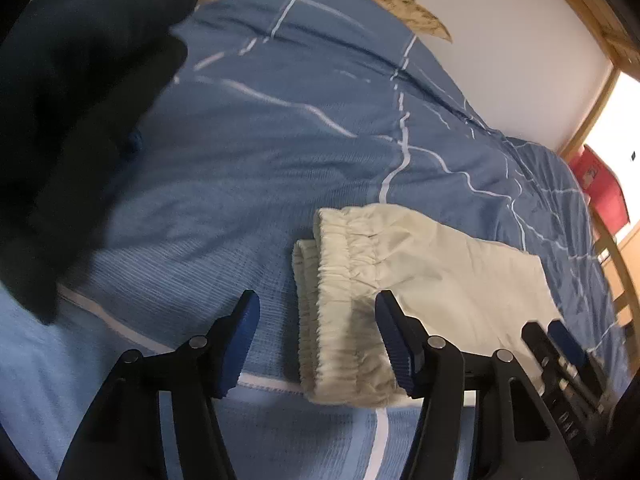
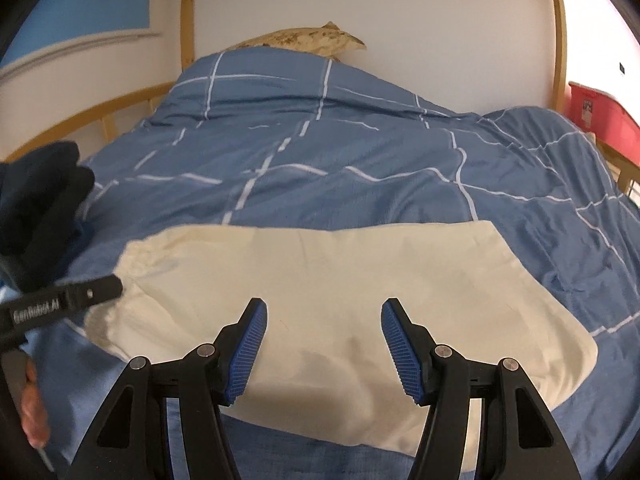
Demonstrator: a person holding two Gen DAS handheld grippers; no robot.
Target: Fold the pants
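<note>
While the cream pants (image 2: 332, 300) lie folded flat on the blue checked duvet (image 2: 320, 152) of the bed, both tools hover just above them with nothing gripped. Left gripper (image 1: 318, 336): jaws about half open, empty, over the elastic waistband (image 1: 344, 280) end. Right gripper (image 2: 323, 344): jaws about half open, empty, over the middle of the cloth. A dark garment (image 1: 80, 120) sits off to the left, apart from the pants. Looks like the pants are already doubled over, so I'd judge we're between folds. Next move likely needs each tool to pinch an edge at one end and carry it across evenly.
</note>
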